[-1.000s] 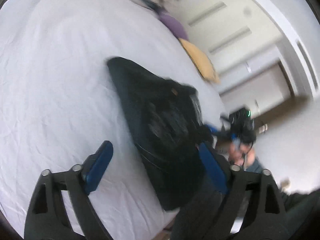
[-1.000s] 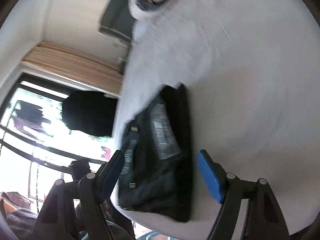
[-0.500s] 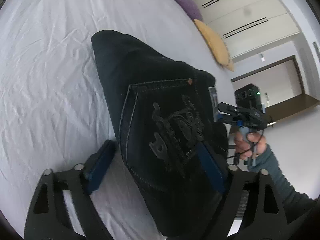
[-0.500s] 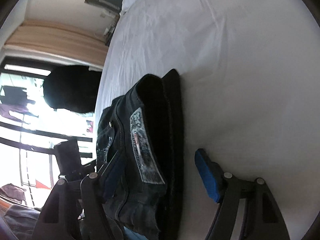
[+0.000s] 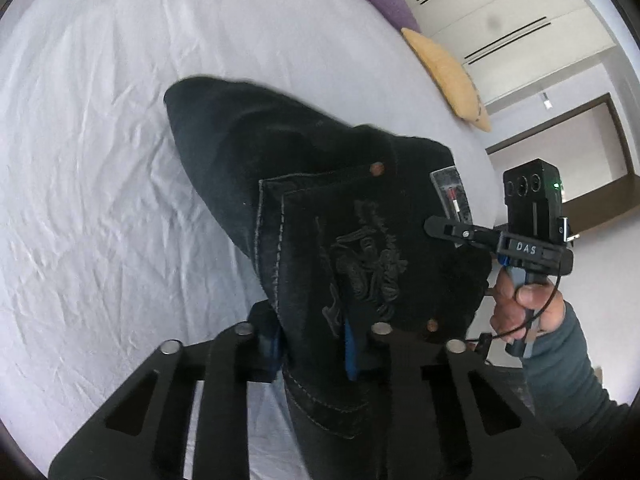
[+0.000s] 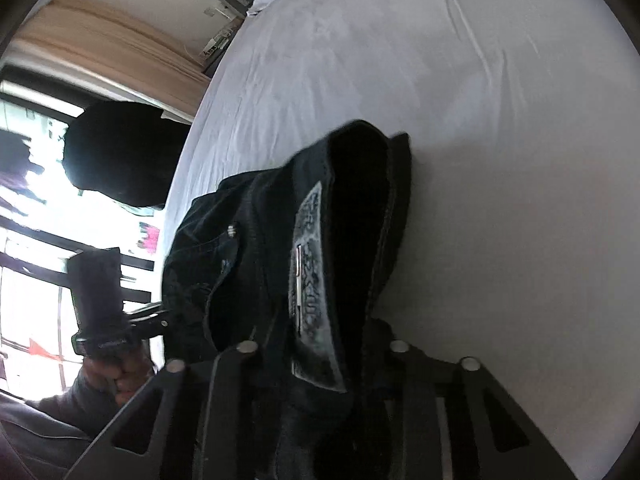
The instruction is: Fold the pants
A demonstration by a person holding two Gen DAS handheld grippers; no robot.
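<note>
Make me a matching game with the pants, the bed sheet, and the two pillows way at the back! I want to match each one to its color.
Things:
1. pants
2. bed sheet
3. pillow nearer the pants
4. pillow farther back

Colors:
A. purple
B. black
C. white
D. yellow

Right pairs: 1-B, 2-C, 3-D, 4-A

Matt black denim jeans (image 5: 320, 208) with raised stitching; wrinkled white cotton bed sheet (image 5: 100, 160); matt black plastic left claw (image 5: 312, 344).
</note>
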